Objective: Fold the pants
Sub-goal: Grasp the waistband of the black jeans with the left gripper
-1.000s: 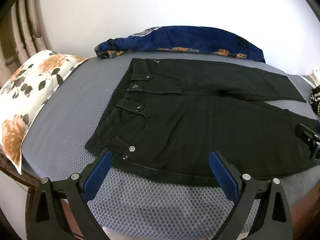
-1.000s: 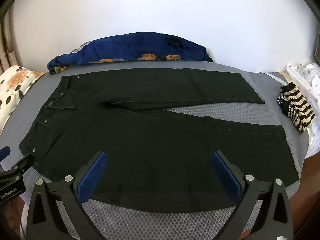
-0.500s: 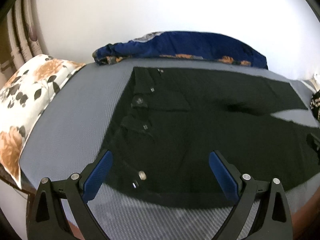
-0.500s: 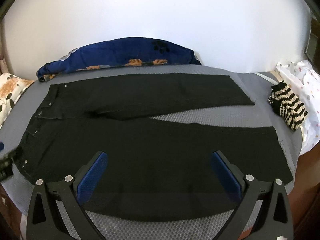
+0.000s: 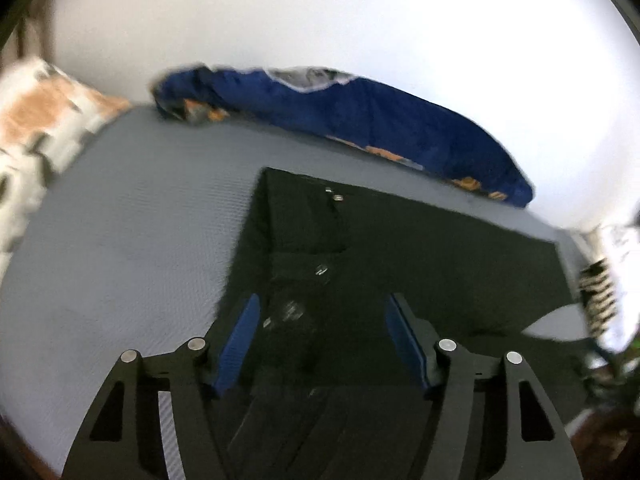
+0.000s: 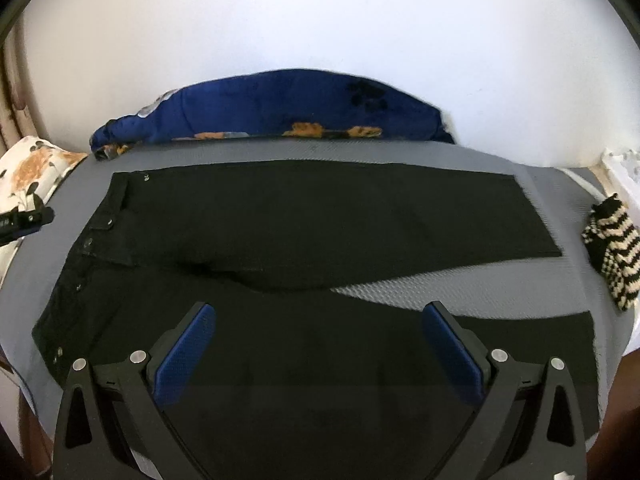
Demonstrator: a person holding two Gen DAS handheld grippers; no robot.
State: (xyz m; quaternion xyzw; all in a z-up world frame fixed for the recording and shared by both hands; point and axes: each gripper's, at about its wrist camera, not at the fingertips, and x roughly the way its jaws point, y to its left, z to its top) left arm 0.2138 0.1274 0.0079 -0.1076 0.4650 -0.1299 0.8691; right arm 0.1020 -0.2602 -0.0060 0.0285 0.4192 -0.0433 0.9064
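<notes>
Black pants (image 6: 304, 232) lie flat on a grey bed, waistband at the left, both legs running to the right with a grey gap between the hems. My right gripper (image 6: 318, 330) is open and empty, low over the near leg. My left gripper (image 5: 322, 330) is open, though narrower than before, and empty, over the waistband end of the pants (image 5: 400, 264) near the metal buttons. That view is blurred. A part of the left gripper (image 6: 24, 222) shows at the left edge of the right wrist view.
The grey mattress (image 6: 460, 292) carries a blue patterned blanket (image 6: 280, 112) along the white wall. A floral pillow (image 6: 32, 168) lies at the left end. A black and cream striped knit item (image 6: 612, 248) lies at the right end, next to white cloth.
My left gripper has moved forward over the waistband, tilted, and its jaws have narrowed. My right gripper has moved forward and lower over the near leg. The pants have not moved.
</notes>
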